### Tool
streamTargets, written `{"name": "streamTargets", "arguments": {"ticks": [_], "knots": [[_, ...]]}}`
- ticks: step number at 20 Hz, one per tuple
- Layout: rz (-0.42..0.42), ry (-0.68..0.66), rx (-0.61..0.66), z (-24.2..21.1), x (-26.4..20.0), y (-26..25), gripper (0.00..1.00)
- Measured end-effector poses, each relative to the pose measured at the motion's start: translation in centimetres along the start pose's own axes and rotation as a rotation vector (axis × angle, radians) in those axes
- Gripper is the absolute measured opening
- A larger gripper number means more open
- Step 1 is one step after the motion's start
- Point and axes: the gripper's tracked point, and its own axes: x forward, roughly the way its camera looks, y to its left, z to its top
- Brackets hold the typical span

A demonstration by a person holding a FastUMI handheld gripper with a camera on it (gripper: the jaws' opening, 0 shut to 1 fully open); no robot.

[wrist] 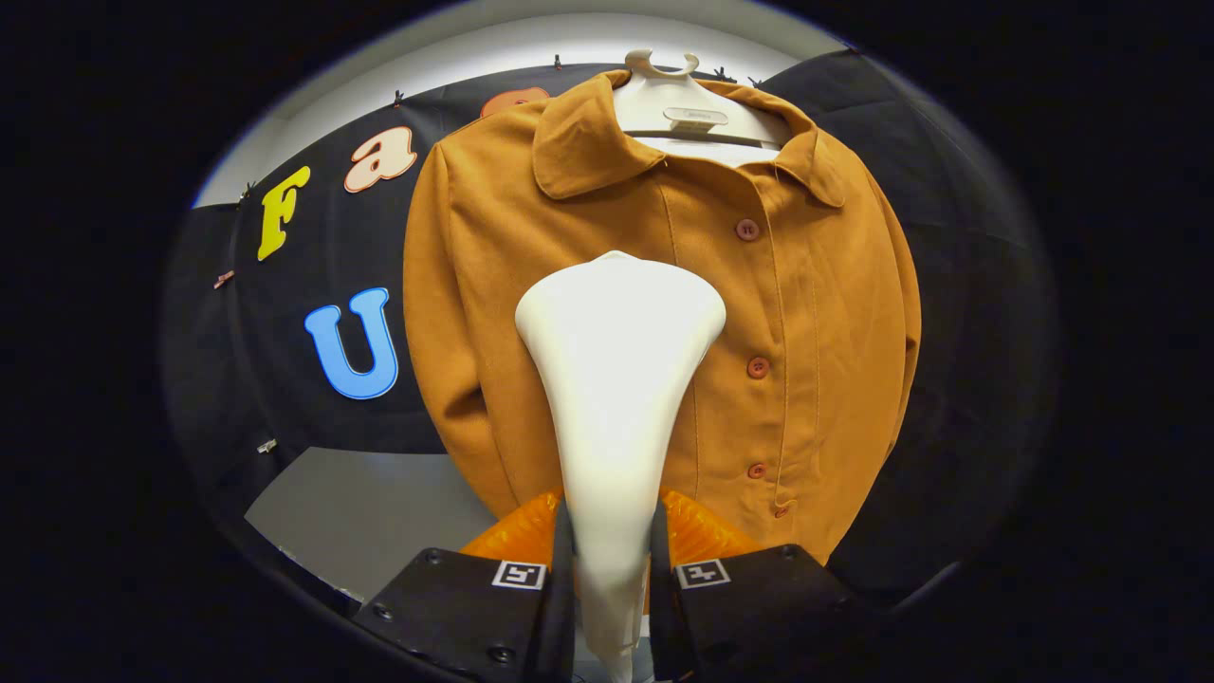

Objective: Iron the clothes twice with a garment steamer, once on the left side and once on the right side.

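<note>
A brown buttoned jacket (806,313) hangs on a white hanger (697,109) in front of the black cloth wall. My gripper (612,560) is shut on the narrow handle of a white garment steamer (616,379), both fingers pressing its sides. The steamer's wide head points up and forward, lying over the jacket's left half, just left of the button row. Whether the head touches the fabric I cannot tell. The steamer hides the jacket's middle-left part.
A grey table surface (379,512) lies below and left of the jacket. The black cloth wall (967,285) stands behind the jacket on both sides. A white wall strip (493,47) runs above the cloth.
</note>
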Motion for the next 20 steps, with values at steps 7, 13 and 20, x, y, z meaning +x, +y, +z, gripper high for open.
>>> {"name": "streamTargets", "arguments": {"ticks": [7,13,20], "knots": [[0.012,0.119,0.006,-5.1,1.5,-1.2,0.35],[0.004,0.221,0.018,-9.8,2.3,-2.6,0.35],[-0.003,0.326,0.037,-15.1,3.1,-3.6,0.35]]}}
